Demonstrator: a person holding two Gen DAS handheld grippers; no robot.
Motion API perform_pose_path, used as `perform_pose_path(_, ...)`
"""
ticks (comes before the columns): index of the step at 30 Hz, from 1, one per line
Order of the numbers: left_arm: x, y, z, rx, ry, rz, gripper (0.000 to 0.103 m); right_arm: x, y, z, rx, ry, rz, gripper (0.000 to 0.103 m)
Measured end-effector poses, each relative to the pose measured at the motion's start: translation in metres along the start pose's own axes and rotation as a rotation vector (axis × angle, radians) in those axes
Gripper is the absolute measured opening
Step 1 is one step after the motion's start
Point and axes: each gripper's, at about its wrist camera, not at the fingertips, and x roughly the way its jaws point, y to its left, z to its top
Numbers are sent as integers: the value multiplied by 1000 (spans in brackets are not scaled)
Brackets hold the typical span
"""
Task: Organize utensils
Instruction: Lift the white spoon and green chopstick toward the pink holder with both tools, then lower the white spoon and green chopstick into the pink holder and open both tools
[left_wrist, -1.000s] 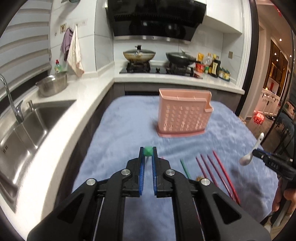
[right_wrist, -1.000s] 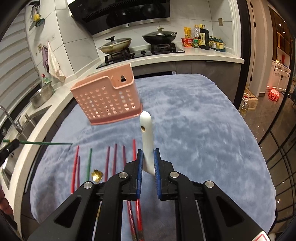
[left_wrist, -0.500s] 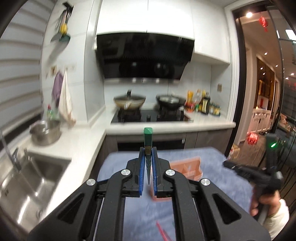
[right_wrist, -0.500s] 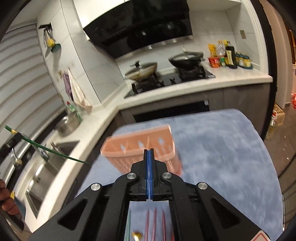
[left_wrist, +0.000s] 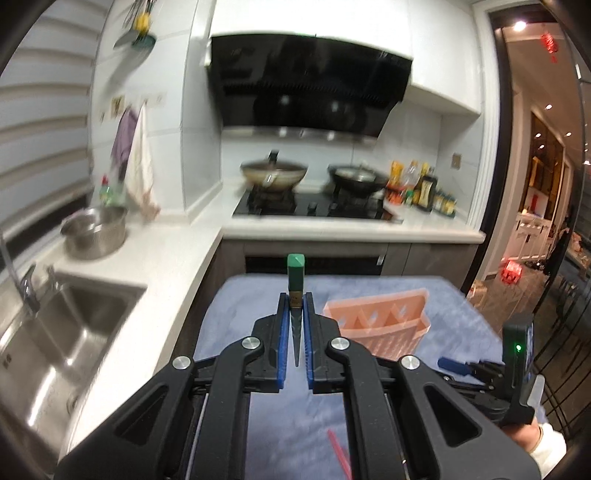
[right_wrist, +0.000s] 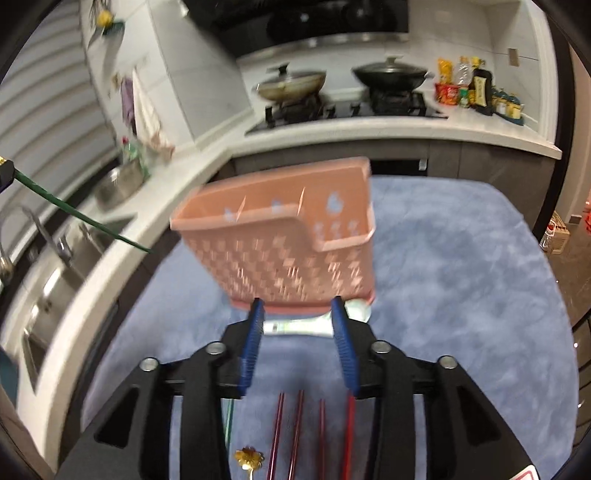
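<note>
Utensils are mostly still loose: the pink basket (right_wrist: 280, 236) stands on the blue cloth (right_wrist: 461, 295) with no utensil visibly standing in its compartments, so by my reckoning little is sorted yet. Left gripper (left_wrist: 296, 321) has its jaws pressed onto a green chopstick (left_wrist: 295, 280), held in the air with the thick end up. Right gripper (right_wrist: 298, 332) has just been opening; its jaws stand spread, and a white spoon (right_wrist: 314, 325) lies crosswise beyond them at the basket's foot, apparently free of the pads. Left to do: that spoon, the red chopsticks (right_wrist: 295, 432), another green one and a gold flower-handled piece (right_wrist: 250, 458). Only the right view shows these leftovers and the spoon; the left view alone shows the grip on the chopstick, plus the sink (left_wrist: 55, 332).
</note>
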Motion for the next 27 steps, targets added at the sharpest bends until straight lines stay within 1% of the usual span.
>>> perform_pose_path(4, 14, 11, -30, -13, 79, 6, 7, 32, 23, -8, -129, 47, -26, 44)
perform_pose_path(7, 24, 16, -46, -26, 122, 5, 7, 57, 37, -13, -239, 83, -77, 44)
perform_pose_path(10, 36, 18, -58, -37, 163, -6, 7, 75, 47, -17, -306, 116, -102, 44)
perform_pose_path(13, 40, 15, -65, -26, 170, -1, 7, 89, 54, -21, -364, 130, -154, 43)
perform_pose_path(16, 42, 16, -63, -28, 167, -10, 7, 104, 56, -21, -381, 150, -179, 43)
perform_pose_path(18, 44, 16, -62, -24, 167, -12, 7, 112, 56, -21, -395, 153, -204, 40)
perform_pose_path(19, 45, 16, -62, -22, 167, -13, 7, 114, 55, -21, -401, 151, -210, 40)
perform_pose_path(21, 45, 15, -61, -21, 168, -15, 7, 116, 58, -22, -412, 139, -218, 36)
perform_pose_path(23, 45, 16, -61, -20, 169, -16, 7, 115, 61, -23, -435, 120, -238, 27)
perform_pose_path(26, 44, 16, -61, -19, 170, -16, 7, 110, 68, -25, -457, 99, -245, 21)
perform_pose_path(27, 44, 16, -61, -20, 170, -16, 7, 108, 68, -25, -456, 94, -240, 20)
